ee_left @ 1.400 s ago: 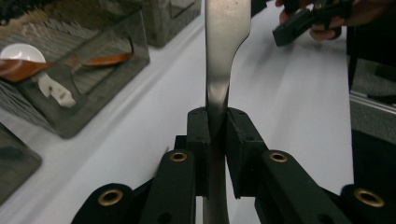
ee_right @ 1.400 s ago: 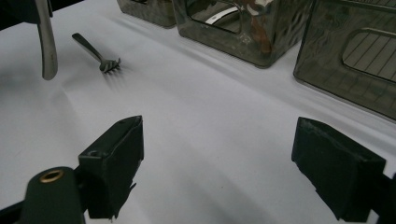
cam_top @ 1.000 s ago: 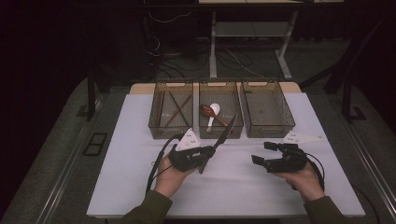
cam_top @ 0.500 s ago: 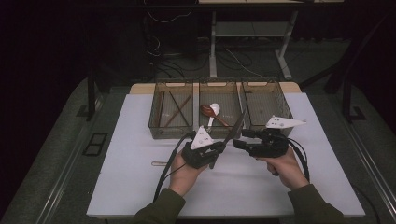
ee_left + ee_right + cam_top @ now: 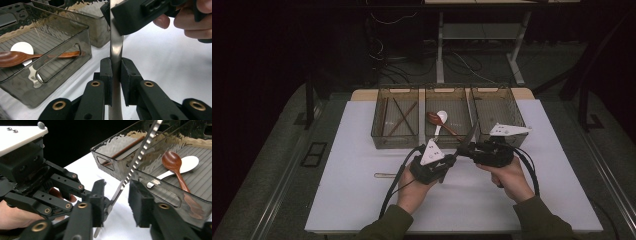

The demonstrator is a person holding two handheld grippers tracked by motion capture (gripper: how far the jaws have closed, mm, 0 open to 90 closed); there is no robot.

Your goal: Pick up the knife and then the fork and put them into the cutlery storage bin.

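High view: both tools meet over the white desk (image 5: 362, 210), near the middle ribbed bin (image 5: 447, 137). Left gripper view: left tool (image 5: 115, 75) clenches a smooth steel knife (image 5: 115, 47). Right gripper view: right tool (image 5: 117, 202) is spread around the serrated blade, not clamped.

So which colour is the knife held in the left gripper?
Silver metal knife, clearest in the left gripper view.

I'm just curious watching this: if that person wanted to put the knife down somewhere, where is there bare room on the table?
The white mat lies bare right of the right gripper, and at its near left corner. The right bin looks empty. It is crowded mid-table, where both grippers meet on the knife, and in the middle bin with its spoons.
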